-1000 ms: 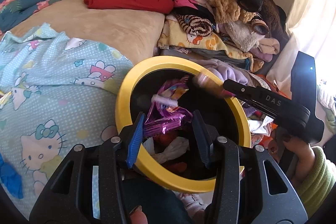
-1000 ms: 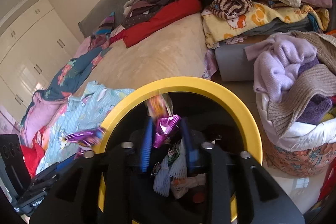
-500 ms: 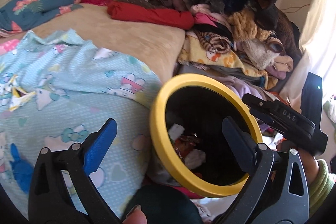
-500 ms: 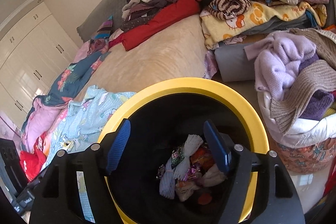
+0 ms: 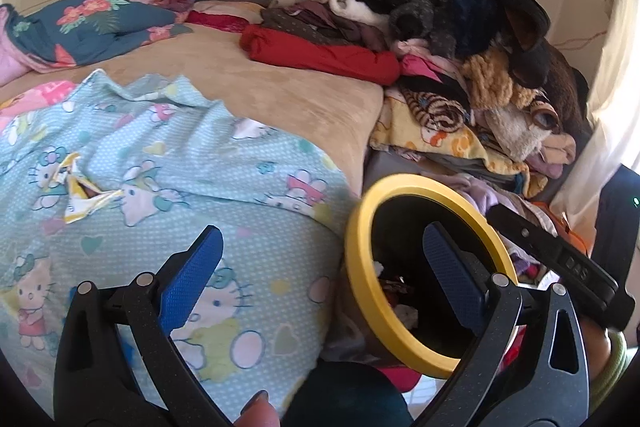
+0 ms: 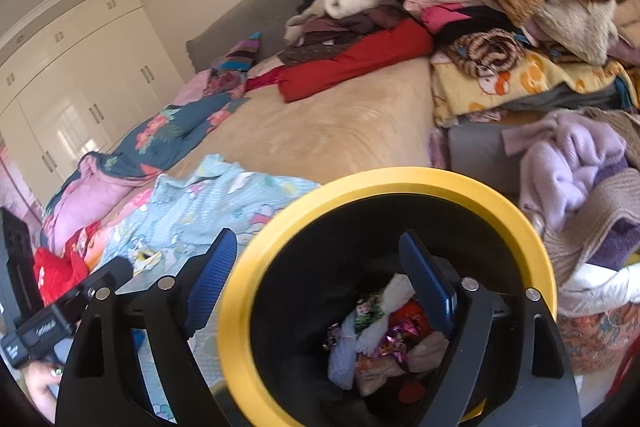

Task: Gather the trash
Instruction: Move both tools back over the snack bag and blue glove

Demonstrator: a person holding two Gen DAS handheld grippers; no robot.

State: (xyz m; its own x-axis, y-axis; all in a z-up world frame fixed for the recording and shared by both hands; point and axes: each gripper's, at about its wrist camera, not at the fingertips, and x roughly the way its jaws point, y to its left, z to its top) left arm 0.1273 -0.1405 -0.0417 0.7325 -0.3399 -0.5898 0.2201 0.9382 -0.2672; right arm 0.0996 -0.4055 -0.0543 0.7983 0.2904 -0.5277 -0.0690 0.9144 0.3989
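Observation:
A black trash bin with a yellow rim (image 5: 356,267) (image 6: 400,179) stands beside the bed. Wrappers and crumpled paper (image 6: 380,339) lie in its bottom. My left gripper (image 5: 320,267) is open and empty, straddling the bin's left rim and the bed edge. My right gripper (image 6: 320,271) is open and empty, with one finger over the bin and the other over the bedsheet. A yellow and white wrapper (image 5: 80,191) lies on the light blue Hello Kitty sheet (image 5: 180,155), also seen in the right wrist view (image 6: 146,257).
A tall pile of clothes (image 5: 460,39) covers the bed's far right. A red garment (image 5: 320,55) and a floral blanket (image 5: 88,27) lie on the beige cover. A basket of knitwear (image 6: 580,195) stands right of the bin. White wardrobes (image 6: 80,75) line the left wall.
Both grippers opened and dropped their purple wrappers into the bin. Both have since swung left, away from the bin's middle and toward the bed.

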